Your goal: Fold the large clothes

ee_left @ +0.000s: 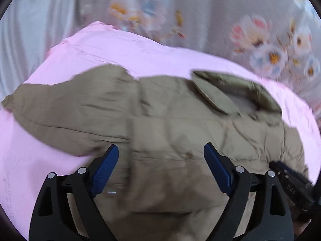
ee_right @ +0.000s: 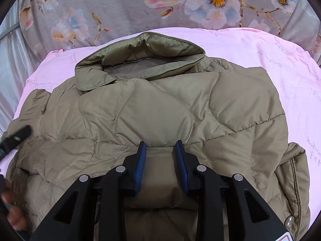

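An olive quilted puffer jacket (ee_left: 180, 124) lies spread on a pink sheet (ee_left: 140, 54), collar (ee_left: 230, 92) away from me and one sleeve (ee_left: 50, 108) stretched out to the left. My left gripper (ee_left: 161, 146) hovers over the jacket's body with its jaws wide open and nothing between the blue pads. In the right wrist view the jacket (ee_right: 160, 104) fills the middle, with its collar (ee_right: 140, 60) at the top. My right gripper (ee_right: 161, 143) has its pads pressed on a thick fold of the jacket at its near edge.
A grey floral blanket (ee_right: 200, 2) lies beyond the pink sheet (ee_right: 260, 46). The other gripper shows at each view's side: the right gripper's body (ee_left: 291, 180), the left gripper's finger (ee_right: 18, 136). A person's hand (ee_right: 12, 210) is at the lower left. A snap button (ee_right: 290, 220) sits at the jacket's right edge.
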{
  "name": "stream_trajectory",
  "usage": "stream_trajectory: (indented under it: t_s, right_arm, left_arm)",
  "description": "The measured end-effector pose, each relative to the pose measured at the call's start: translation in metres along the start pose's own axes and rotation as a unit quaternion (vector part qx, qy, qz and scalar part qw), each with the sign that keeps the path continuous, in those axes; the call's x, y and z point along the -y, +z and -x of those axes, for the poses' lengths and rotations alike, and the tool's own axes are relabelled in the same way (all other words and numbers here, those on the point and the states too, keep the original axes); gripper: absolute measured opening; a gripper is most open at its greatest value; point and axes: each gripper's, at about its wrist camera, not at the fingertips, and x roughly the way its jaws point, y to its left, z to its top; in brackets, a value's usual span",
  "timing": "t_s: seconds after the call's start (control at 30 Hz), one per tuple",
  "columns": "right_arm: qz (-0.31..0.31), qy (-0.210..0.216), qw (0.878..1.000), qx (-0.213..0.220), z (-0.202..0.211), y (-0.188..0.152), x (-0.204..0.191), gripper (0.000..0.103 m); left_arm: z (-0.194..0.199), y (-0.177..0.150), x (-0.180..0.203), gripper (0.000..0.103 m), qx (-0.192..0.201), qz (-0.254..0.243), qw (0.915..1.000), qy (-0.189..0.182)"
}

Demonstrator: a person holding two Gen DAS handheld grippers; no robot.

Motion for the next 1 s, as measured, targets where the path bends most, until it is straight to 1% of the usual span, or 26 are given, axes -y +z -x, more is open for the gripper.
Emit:
stream_trajectory:
  t_s: [0.03,0.07,0.13,0.17,0.2,0.27,0.37,0.4,0.47,0.5,0.53,0.57,0.63,0.67,0.7,0.73,0.77,0.8,0.83,0.87,0.9,0.97,1.0]
  right_arm:
    - [-0.001,0.001,1.0,0.0,0.0,0.0,0.0,0.029]
    - [-0.002,0.001,1.0,0.001,0.0,0.0,0.0,0.03]
    - [0.0,-0.002,1.0,0.001,0.0,0.0,-0.001,0.031]
    - [0.001,-0.003,1.0,0.001,0.001,0.0,0.0,0.031]
    - [0.001,-0.004,1.0,0.001,0.001,0.0,0.0,0.032]
    - [0.002,-0.007,1.0,0.001,0.001,0.0,-0.001,0.033]
    - [0.006,-0.014,1.0,0.001,0.001,0.0,-0.003,0.033]
    - [0.007,-0.016,1.0,0.001,0.001,0.0,-0.004,0.034]
    - [0.007,-0.02,1.0,0.002,0.002,0.0,-0.005,0.034]
    - [0.007,-0.021,1.0,0.002,0.002,0.0,-0.005,0.035]
    - [0.008,-0.021,1.0,0.001,0.002,0.0,-0.005,0.035]
    - [0.008,-0.022,1.0,0.001,0.001,0.0,-0.005,0.035]
    - [0.008,-0.023,1.0,0.001,0.001,0.0,-0.005,0.035]
    - [0.009,-0.024,1.0,0.001,0.001,0.0,-0.006,0.035]
    - [0.009,-0.024,1.0,0.001,0.001,0.0,-0.006,0.035]
    - [0.009,-0.025,1.0,0.001,0.001,0.0,-0.006,0.035]
    - [0.009,-0.026,1.0,0.001,0.001,0.0,-0.006,0.035]
    - [0.008,-0.026,1.0,0.001,0.001,0.0,-0.006,0.036]
    - [0.009,-0.026,1.0,0.001,0.001,0.0,-0.006,0.036]
    - [0.009,-0.028,1.0,0.001,0.001,0.0,-0.006,0.036]
    - [0.009,-0.029,1.0,0.001,0.001,0.0,-0.006,0.036]
    - [0.01,-0.031,0.999,0.002,0.001,0.0,-0.007,0.036]
    - [0.01,-0.033,0.999,0.002,0.002,0.0,-0.007,0.036]
  left_arm:
    - [0.011,0.006,-0.023,0.089,0.006,0.021,0.9997,0.005]
    - [0.016,0.01,-0.039,0.091,0.01,0.034,0.9993,0.011]
    - [0.027,0.023,-0.094,0.091,0.016,0.069,0.9965,0.044]
    - [0.028,0.027,-0.112,0.091,0.016,0.079,0.9949,0.06]
    - [0.028,0.034,-0.148,0.091,0.013,0.1,0.9908,0.091]
    - [0.027,0.04,-0.187,0.091,0.005,0.129,0.9845,0.118]
    - [0.014,0.05,-0.257,0.091,-0.01,0.19,0.9697,0.154]
    - [0.011,0.052,-0.269,0.09,-0.015,0.203,0.9661,0.158]
    - [-0.001,0.056,-0.298,0.09,-0.023,0.238,0.96,0.145]
    - [-0.005,0.056,-0.305,0.087,-0.027,0.252,0.9569,0.143]
    - [-0.011,0.057,-0.312,0.085,-0.031,0.265,0.9548,0.132]
    - [-0.016,0.058,-0.317,0.082,-0.032,0.272,0.9541,0.121]
    - [-0.028,0.06,-0.323,0.065,-0.042,0.287,0.9516,0.103]
    - [-0.036,0.061,-0.325,0.061,-0.05,0.292,0.9504,0.094]
    - [-0.043,0.061,-0.326,0.05,-0.06,0.297,0.949,0.089]
    - [-0.047,0.061,-0.324,0.04,-0.063,0.295,0.9483,0.099]
    - [-0.048,0.061,-0.323,0.037,-0.062,0.29,0.9492,0.107]
    - [-0.047,0.063,-0.32,0.024,-0.057,0.28,0.9519,0.112]
    - [-0.045,0.064,-0.318,0.014,-0.054,0.274,0.9536,0.112]
    - [-0.042,0.066,-0.316,0.013,-0.05,0.271,0.9548,0.111]
    - [-0.036,0.069,-0.312,0.009,-0.04,0.267,0.9567,0.108]
    - [-0.023,0.078,-0.301,0.006,-0.022,0.255,0.9622,0.093]
    - [-0.011,0.086,-0.286,0.006,-0.008,0.24,0.9669,0.086]
